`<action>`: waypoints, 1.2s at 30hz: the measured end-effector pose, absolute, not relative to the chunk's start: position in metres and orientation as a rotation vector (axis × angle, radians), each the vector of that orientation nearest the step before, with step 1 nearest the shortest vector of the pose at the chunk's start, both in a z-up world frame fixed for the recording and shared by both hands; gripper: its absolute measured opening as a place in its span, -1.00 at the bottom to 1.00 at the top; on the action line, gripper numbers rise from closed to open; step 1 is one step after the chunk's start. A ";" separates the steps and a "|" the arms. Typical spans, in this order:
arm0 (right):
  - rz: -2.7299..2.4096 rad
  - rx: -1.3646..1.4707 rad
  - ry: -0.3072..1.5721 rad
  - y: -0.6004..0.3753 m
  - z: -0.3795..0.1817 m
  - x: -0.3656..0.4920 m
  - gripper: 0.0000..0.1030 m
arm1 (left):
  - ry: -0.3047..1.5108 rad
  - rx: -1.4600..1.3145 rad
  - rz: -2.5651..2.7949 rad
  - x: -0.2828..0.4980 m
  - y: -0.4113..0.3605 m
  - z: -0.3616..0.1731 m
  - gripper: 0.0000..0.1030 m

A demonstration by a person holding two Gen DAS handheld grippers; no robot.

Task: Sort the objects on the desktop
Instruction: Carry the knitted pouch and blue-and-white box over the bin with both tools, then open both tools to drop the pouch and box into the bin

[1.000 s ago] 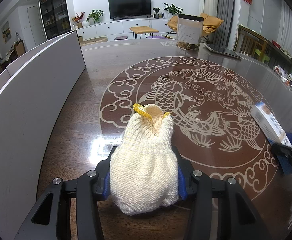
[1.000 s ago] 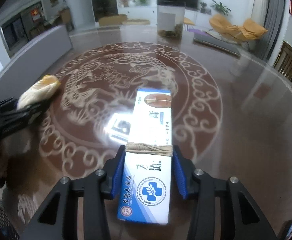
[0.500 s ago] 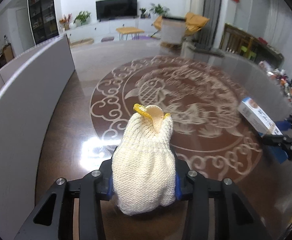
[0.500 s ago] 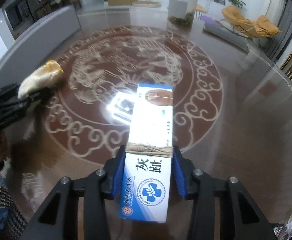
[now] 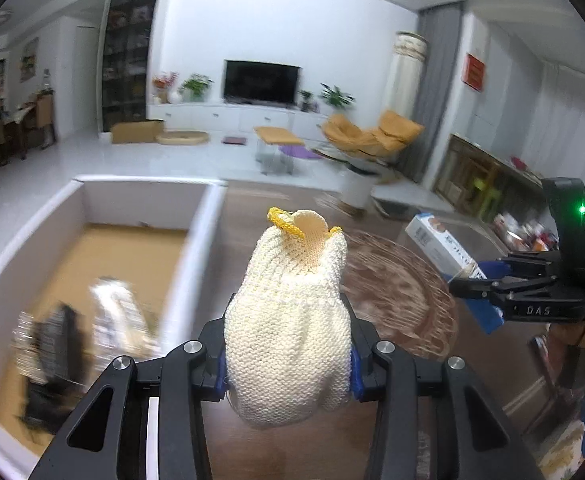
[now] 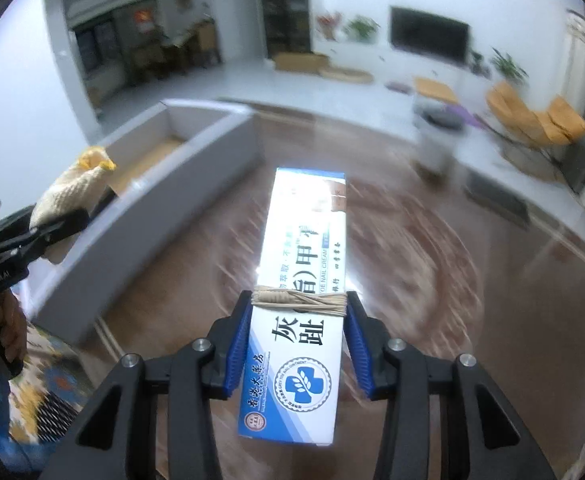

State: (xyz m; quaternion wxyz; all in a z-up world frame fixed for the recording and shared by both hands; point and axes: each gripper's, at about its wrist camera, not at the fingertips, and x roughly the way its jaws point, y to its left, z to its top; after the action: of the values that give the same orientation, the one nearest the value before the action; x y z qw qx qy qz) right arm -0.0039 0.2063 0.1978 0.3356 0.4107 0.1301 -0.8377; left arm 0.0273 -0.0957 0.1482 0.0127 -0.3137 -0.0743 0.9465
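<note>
Now I am gripping the glove (image 5: 288, 332) in my left claw (image 5: 288, 360), with the bin (image 5: 196, 232) at ten o'clock; my right claw (image 6: 298, 344) is clamping the box (image 6: 300, 304) above the table (image 6: 472, 280). Releasing early risks the glove snagging the bin's wall.

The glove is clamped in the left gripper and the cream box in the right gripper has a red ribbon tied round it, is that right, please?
Not quite: the box is bound with tan rubber bands, not a red ribbon, as the right wrist view shows. The glove is indeed clamped in the left gripper, the box in the right gripper.
</note>
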 end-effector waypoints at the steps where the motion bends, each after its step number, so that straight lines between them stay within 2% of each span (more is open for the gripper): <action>1: -2.167 1.039 0.331 0.187 0.209 -0.005 -0.14 | -0.244 -0.982 2.976 0.030 -0.114 0.155 -0.16; 7: -2.048 0.860 0.350 0.058 0.256 -0.002 -0.13 | -0.318 -1.132 3.099 0.033 -0.216 0.159 -0.16; 11: -1.968 0.769 0.403 -0.026 0.266 -0.004 -0.13 | -0.331 -1.275 3.077 0.027 -0.244 0.136 -0.16; 15: -1.908 0.723 0.543 -0.103 0.242 -0.007 -0.13 | -0.348 -1.401 3.018 0.019 -0.252 0.106 -0.16; 21: -1.873 0.813 0.677 -0.156 0.181 -0.037 -0.13 | -0.419 -1.530 2.936 0.004 -0.255 0.081 -0.15; 23: -1.862 0.865 0.680 -0.164 0.163 -0.050 -0.10 | -0.440 -1.553 2.932 0.004 -0.256 0.078 -0.06; 24: -1.861 0.893 0.675 -0.165 0.154 -0.058 -0.06 | -0.451 -1.571 2.929 0.002 -0.257 0.076 -0.04; 25: -1.864 0.927 0.669 -0.166 0.145 -0.065 0.12 | -0.460 -1.584 2.926 0.001 -0.257 0.074 0.09; 26: -1.866 0.951 0.660 -0.167 0.141 -0.069 0.40 | -0.466 -1.595 2.925 0.000 -0.257 0.073 0.31; 27: -1.866 0.968 0.645 -0.165 0.138 -0.074 0.51 | -0.468 -1.598 2.934 0.000 -0.256 0.073 0.45; 28: -1.867 0.969 0.621 -0.162 0.138 -0.078 0.61 | -0.463 -1.592 2.949 0.001 -0.255 0.073 0.67; 30: -1.872 0.958 0.577 -0.151 0.147 -0.084 0.64 | -0.437 -1.563 2.998 0.006 -0.252 0.078 0.73; 36: -1.832 0.977 0.540 -0.137 0.191 -0.076 1.00 | -0.386 -1.571 3.133 0.016 -0.240 0.099 0.73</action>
State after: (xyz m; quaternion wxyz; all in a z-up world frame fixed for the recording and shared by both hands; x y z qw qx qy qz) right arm -0.0764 -0.1374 0.1914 0.4777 0.4001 0.2212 -0.7502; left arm 0.0164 -0.2396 0.0994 -0.1908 -0.4374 -0.1075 0.8722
